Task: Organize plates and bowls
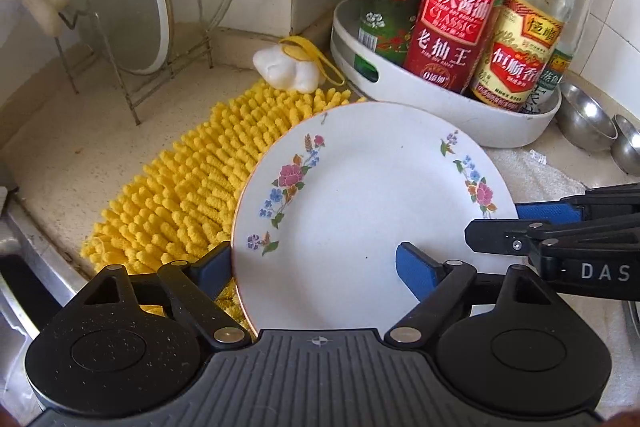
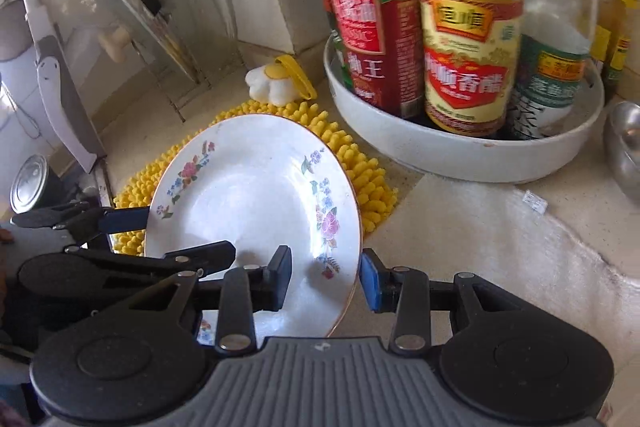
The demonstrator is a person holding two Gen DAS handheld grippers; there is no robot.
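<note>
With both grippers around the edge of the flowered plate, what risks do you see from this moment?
1. The plate lies half on the yellow mat, half off it, so it may tilt or slide when gripped.
2. The right gripper straddles the plate's rim with a gap at its pads; the left gripper stands wide open. Lifting now could drop the plate.
3. The bottle tray stands close behind; a swing could knock it.
</note>
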